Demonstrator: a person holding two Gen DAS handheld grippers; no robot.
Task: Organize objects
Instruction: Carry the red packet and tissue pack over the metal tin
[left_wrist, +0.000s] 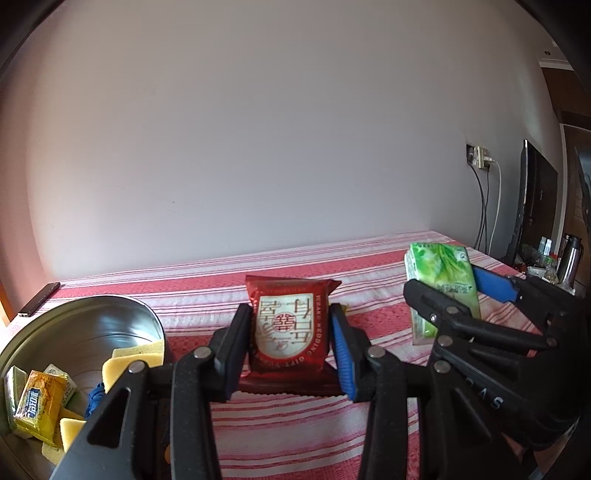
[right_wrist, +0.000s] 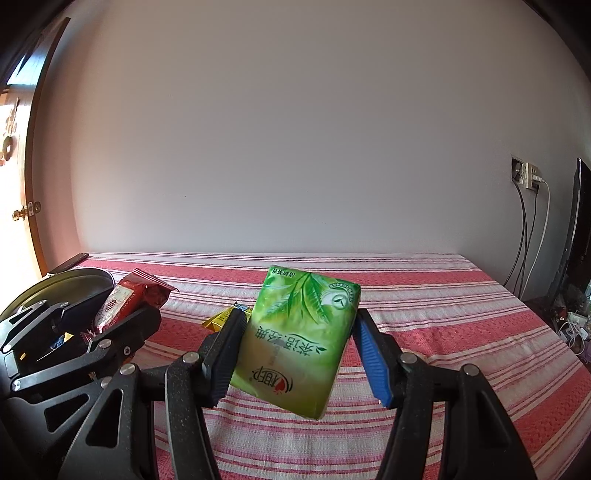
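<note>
Left gripper (left_wrist: 291, 347) clamps one red packet (left_wrist: 290, 328), above the striped cloth (left_wrist: 295, 435). Right gripper (right_wrist: 299, 350) clamps one green pack (right_wrist: 299, 343). One bowl (left_wrist: 74, 332) at 9 o'clock holds several sachets (left_wrist: 37, 406).

Two wrist fisheyes, low over the red-and-white striped cloth (left_wrist: 295, 435), both facing the far plain white wall (left_wrist: 258, 129).

Left view sits close behind its fingers, round metal bowl (left_wrist: 92, 328) near left. Right view sits further right. Shared: cloth, wall, bowl (right_wrist: 74, 277), wall socket with cables (left_wrist: 480, 157) (right_wrist: 528, 173) far right.
</note>
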